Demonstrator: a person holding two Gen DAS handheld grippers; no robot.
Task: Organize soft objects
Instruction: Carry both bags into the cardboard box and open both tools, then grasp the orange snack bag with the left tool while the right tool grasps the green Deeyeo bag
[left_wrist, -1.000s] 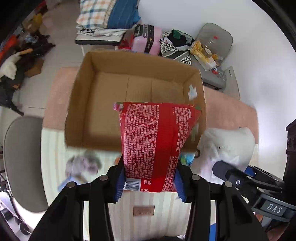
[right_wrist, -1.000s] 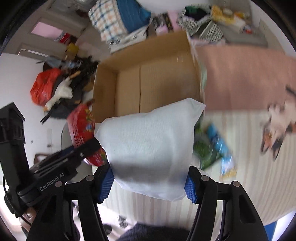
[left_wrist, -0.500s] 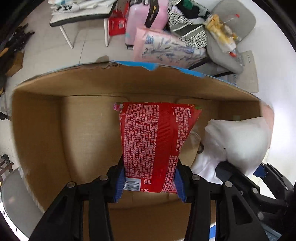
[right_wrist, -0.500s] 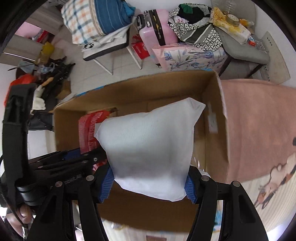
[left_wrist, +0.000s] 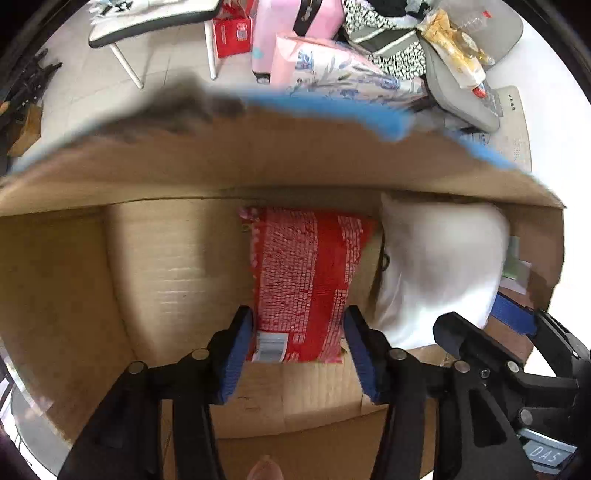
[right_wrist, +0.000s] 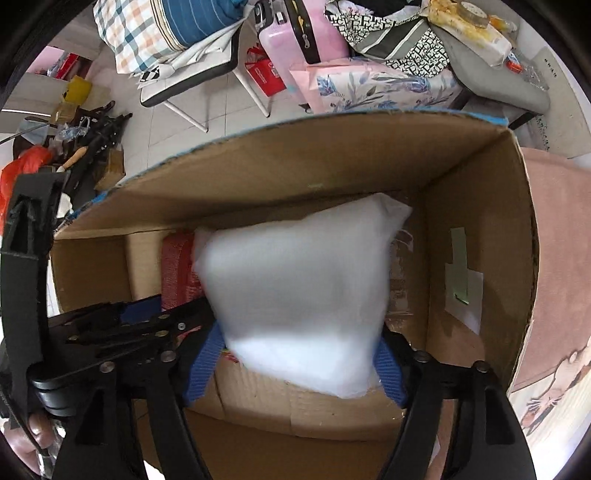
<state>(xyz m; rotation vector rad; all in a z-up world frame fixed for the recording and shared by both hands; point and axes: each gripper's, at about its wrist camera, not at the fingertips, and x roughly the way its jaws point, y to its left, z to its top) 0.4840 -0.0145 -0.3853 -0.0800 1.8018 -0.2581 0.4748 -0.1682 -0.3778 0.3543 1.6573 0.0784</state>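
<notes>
Cardboard fills both views — the open cardboard box (left_wrist: 155, 258) is what I place everything against. My left gripper (left_wrist: 298, 349) reaches inside the box, and its blue-padded fingers (left_wrist: 236, 354) are clamped on the lower end of a red printed packet (left_wrist: 306, 273), which points toward the box's far wall with its barcode end nearest me. My right gripper (right_wrist: 295, 363) is inside the box too, closed on a white soft bag (right_wrist: 299, 291) that bulges well past its blue pads (right_wrist: 389, 369). From the left view the white bag (left_wrist: 439, 266) sits just beside the red packet, on the side nearer the box's right wall; whether the two touch I cannot tell, as that part is blurred. From the right view the red packet (right_wrist: 177, 269) peeks out behind the bag's left edge, near the far wall. A pale green label (right_wrist: 461, 277) is stuck on the inside of the right wall. Beyond the box's far rim — edged with blue tape (left_wrist: 332, 107) — stand a pink suitcase (right_wrist: 291, 33) and a floral pink bag (right_wrist: 373, 86) on the floor.
</notes>
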